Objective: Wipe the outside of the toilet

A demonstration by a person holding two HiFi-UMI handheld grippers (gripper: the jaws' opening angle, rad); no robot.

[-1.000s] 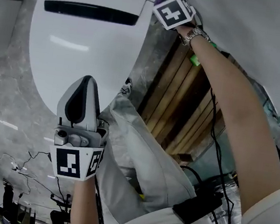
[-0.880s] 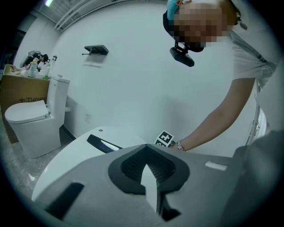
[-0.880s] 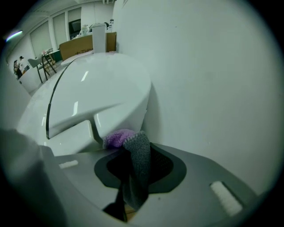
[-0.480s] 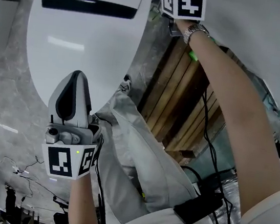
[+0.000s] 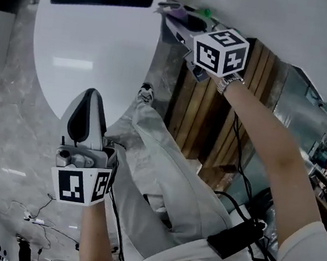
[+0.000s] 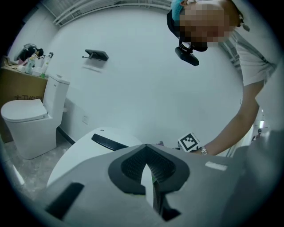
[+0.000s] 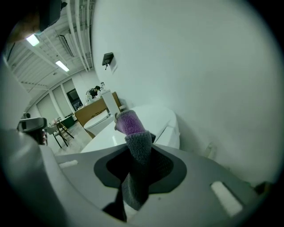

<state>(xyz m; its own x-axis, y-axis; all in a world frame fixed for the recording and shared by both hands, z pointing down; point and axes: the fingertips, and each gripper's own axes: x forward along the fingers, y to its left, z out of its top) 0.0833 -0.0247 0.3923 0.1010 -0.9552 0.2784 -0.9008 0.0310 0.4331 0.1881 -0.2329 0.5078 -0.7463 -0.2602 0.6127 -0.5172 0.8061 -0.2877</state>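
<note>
The left tool [image 5: 90, 103] is held low and close to the body, pointing forward. Its jaws are drawn together with only a thin slit between them, and they grip nothing. The left forearm [image 5: 97, 241] comes up from the bottom edge behind its marker cube [image 5: 83, 185]. The right arm [image 5: 278, 173] stretches out almost straight, with a watch [image 5: 230, 84] at the wrist. The right tool [image 5: 180, 20] reaches well ahead of the left, its jaws clamped on a grey and purple cloth [image 7: 138, 148].
</note>
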